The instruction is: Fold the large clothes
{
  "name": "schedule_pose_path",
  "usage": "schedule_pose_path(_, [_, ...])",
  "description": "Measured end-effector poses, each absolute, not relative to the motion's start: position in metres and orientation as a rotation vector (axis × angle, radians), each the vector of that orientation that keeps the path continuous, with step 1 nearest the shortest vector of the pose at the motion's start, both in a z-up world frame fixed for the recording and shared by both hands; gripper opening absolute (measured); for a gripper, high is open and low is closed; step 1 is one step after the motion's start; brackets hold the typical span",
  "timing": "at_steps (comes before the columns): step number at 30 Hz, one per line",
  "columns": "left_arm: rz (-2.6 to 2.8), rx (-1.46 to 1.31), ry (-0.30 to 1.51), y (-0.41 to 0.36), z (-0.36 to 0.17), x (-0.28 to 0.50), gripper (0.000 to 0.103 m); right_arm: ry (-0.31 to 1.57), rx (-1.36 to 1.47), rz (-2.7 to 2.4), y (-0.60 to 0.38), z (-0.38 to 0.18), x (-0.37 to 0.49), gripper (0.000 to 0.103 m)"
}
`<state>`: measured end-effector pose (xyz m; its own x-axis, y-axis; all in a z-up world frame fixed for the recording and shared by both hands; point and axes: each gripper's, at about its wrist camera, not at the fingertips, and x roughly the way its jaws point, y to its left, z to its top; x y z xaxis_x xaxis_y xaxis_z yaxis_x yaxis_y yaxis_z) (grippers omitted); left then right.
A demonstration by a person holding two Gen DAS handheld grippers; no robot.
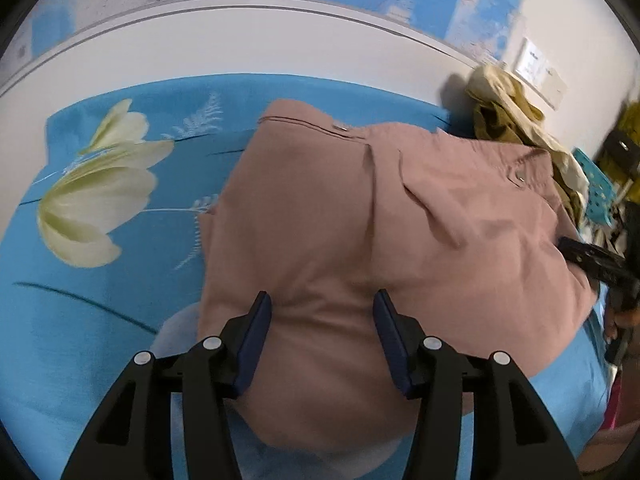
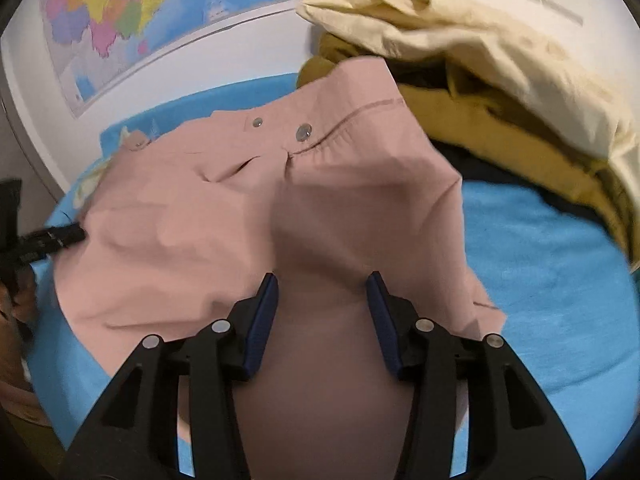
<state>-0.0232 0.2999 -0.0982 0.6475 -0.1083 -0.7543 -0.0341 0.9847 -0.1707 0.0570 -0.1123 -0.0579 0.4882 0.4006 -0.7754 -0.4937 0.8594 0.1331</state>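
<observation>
Bedding in bright blue (image 1: 100, 320), printed with a large pale flower (image 1: 96, 196), covers the surface that carries everything; whether it is a bed or a desk I cannot tell. Behind it runs a white wall (image 1: 240, 40) with a coloured map (image 2: 120, 12) hung on it.

Spread across the blue sheet lies the pink garment (image 1: 360, 220), a large crumpled piece with metal snap buttons (image 2: 303, 133) along one seam and a slit pocket nearby. It sits in the middle of the sheet, bunched and folded over itself, with its near part reaching under both tools.

Heaped at the far right edge of the sheet, touching the pink garment's far side, is a pile of other clothes: a cream piece (image 2: 480, 40) draped on top of a mustard-yellow one (image 2: 500, 128).

Left tool (image 1: 322, 308) points down at the pink cloth, its blue pads (image 1: 256, 344) standing apart with fabric showing between them; the pads do not press on it, so it is released. Right tool (image 2: 322, 288) hangs likewise over the garment's other part, its jaws parted and gripping nothing. In each wrist view the other tool shows at the garment's side edge.
</observation>
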Motion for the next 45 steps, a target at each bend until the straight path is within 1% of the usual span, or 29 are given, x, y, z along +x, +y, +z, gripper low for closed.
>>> schedule_pose_path(4, [-0.043, -0.108, 0.811, 0.284, -0.083, -0.036, 0.051, 0.805, -0.096, 0.663, -0.097, -0.028, 0.030, 0.048])
schedule_pose_path(6, [-0.069, -0.086, 0.796, 0.275, -0.080, -0.037, 0.053, 0.789, -0.108, 0.730, -0.086, -0.025, 0.020, 0.050])
schedule_pose_path(9, [-0.093, -0.065, 0.822, 0.264, -0.088, -0.033, 0.055, 0.822, -0.163, 0.790, -0.062, -0.035, 0.017, 0.050])
schedule_pose_path(11, [-0.076, -0.064, 0.846, 0.263, -0.096, -0.027, 0.056, 0.876, -0.206, 0.760, -0.053, -0.054, 0.027, 0.050])
schedule_pose_path(13, [-0.076, -0.096, 0.847, 0.265, -0.100, -0.024, 0.057, 0.921, -0.168, 0.730, -0.057, -0.067, 0.041, 0.049])
schedule_pose_path(15, [-0.072, -0.109, 0.847, 0.267, -0.098, -0.023, 0.057, 0.939, -0.122, 0.735, -0.060, -0.064, 0.045, 0.048])
schedule_pose_path(19, [-0.071, -0.090, 0.840, 0.266, -0.091, -0.021, 0.057, 0.857, -0.054, 0.787, -0.070, -0.030, 0.048, 0.048])
schedule_pose_path(22, [-0.075, -0.079, 0.830, 0.263, -0.088, -0.016, 0.057, 0.832, -0.045, 0.746, -0.068, -0.016, 0.069, 0.048])
schedule_pose_path(27, [-0.076, -0.089, 0.840, 0.259, -0.087, -0.005, 0.057, 0.955, -0.126, 0.592, -0.044, -0.040, 0.115, 0.050])
schedule_pose_path(28, [-0.078, -0.089, 0.841, 0.258, -0.088, -0.004, 0.057, 0.996, -0.139, 0.594, -0.038, -0.050, 0.124, 0.046])
schedule_pose_path(29, [-0.079, -0.089, 0.844, 0.257, -0.089, -0.003, 0.057, 1.013, -0.154, 0.585, -0.034, -0.057, 0.128, 0.034])
schedule_pose_path(30, [-0.080, -0.090, 0.847, 0.256, -0.090, -0.002, 0.057, 1.018, -0.170, 0.578, -0.030, -0.063, 0.131, 0.029])
schedule_pose_path(32, [-0.084, -0.093, 0.851, 0.255, -0.092, -0.002, 0.058, 0.986, -0.174, 0.578, -0.029, -0.061, 0.129, 0.009])
schedule_pose_path(33, [-0.087, -0.094, 0.852, 0.256, -0.093, -0.002, 0.058, 0.961, -0.167, 0.589, -0.030, -0.056, 0.127, 0.005])
schedule_pose_path(37, [-0.087, -0.108, 0.848, 0.258, -0.093, -0.001, 0.058, 0.781, -0.174, 0.553, -0.032, -0.030, 0.121, 0.003])
schedule_pose_path(39, [-0.086, -0.114, 0.845, 0.258, -0.093, 0.001, 0.058, 0.714, -0.207, 0.501, -0.025, -0.026, 0.122, 0.003])
schedule_pose_path(40, [-0.084, -0.113, 0.848, 0.258, -0.093, 0.003, 0.058, 0.724, -0.235, 0.493, -0.021, -0.029, 0.125, 0.003])
schedule_pose_path(42, [-0.073, -0.111, 0.857, 0.257, -0.096, 0.005, 0.058, 0.858, -0.253, 0.494, -0.013, -0.051, 0.144, 0.005])
schedule_pose_path(43, [-0.072, -0.111, 0.858, 0.257, -0.096, 0.005, 0.058, 0.889, -0.241, 0.487, -0.015, -0.057, 0.148, 0.010])
schedule_pose_path(45, [-0.068, -0.114, 0.854, 0.258, -0.095, 0.004, 0.058, 0.897, -0.196, 0.494, -0.023, -0.057, 0.150, 0.010])
